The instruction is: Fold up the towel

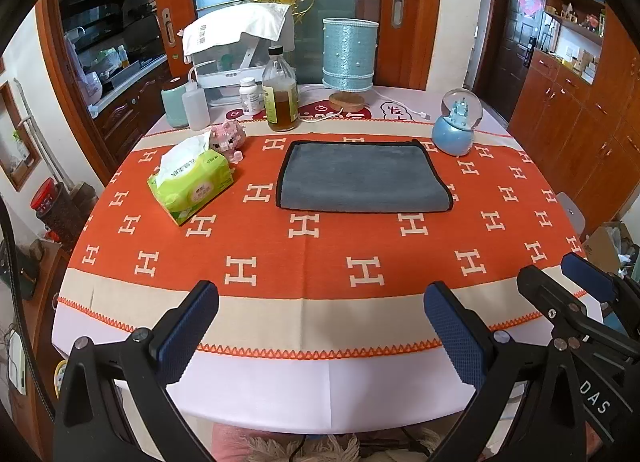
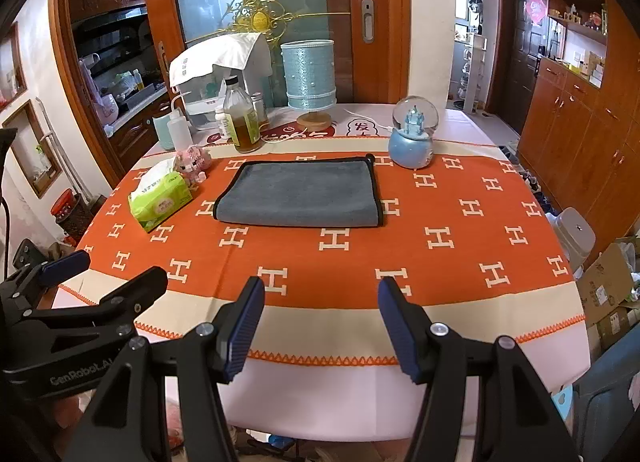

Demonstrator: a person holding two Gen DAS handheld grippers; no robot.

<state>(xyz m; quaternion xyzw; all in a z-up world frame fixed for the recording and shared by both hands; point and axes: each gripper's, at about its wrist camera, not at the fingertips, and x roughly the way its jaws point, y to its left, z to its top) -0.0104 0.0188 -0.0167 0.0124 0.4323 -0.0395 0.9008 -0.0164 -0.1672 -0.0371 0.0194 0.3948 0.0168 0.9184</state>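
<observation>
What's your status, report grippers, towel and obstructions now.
Left gripper open, right gripper open, both empty at the near table edge. Grey towel flat on the cloth, untouched. Tissue pack left, snow globe by its far right corner.

The white appliance [image 1: 236, 62] at the back is largely draped by a white cloth [image 1: 240, 24], and its lower part sits behind the bottle [image 1: 281, 92] and the squeeze bottle [image 1: 195, 104]. The bottle's label is too small to read. Printed characters on the tissue pack [image 1: 191, 186] are likewise illegible. The red design on the cloth under the lamp [image 1: 349, 58] is partly covered (only fragments show). The bottom edge cuts off both tongs' handles.
</observation>
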